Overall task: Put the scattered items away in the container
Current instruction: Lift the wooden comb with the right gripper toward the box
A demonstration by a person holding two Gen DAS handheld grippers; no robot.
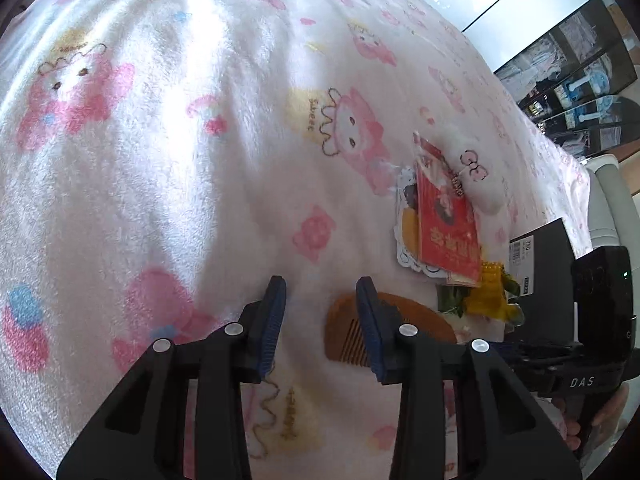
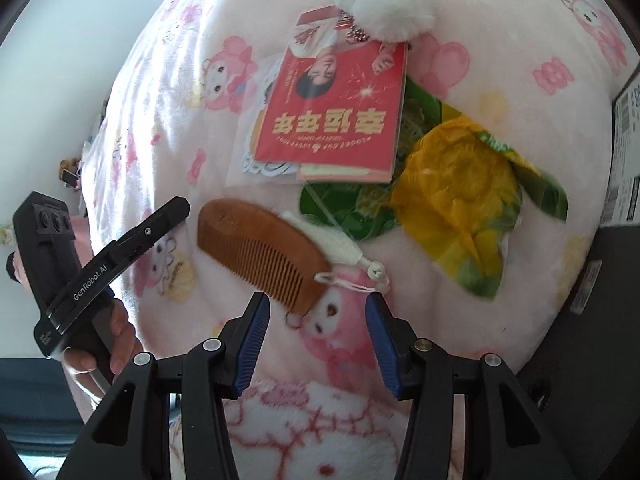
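A brown wooden comb (image 2: 260,250) with a white tassel (image 2: 340,246) lies on the pink cartoon blanket (image 2: 460,320), just beyond my open right gripper (image 2: 318,300). Behind it lie a red envelope (image 2: 340,108), a yellow-green snack packet (image 2: 464,196) and a white plush toy (image 2: 384,0). A black box (image 2: 624,152) stands at the right edge. In the left wrist view my open left gripper (image 1: 322,284) hovers over the blanket, with the comb (image 1: 348,328) partly behind its right finger, the envelope (image 1: 448,220), the packet (image 1: 492,292) and the box (image 1: 540,264) to the right.
The left hand-held gripper body (image 2: 92,272) shows at the left of the right wrist view. A white wall lies beyond the bed's left edge. Dark shelving (image 1: 580,80) stands past the bed at the upper right of the left wrist view.
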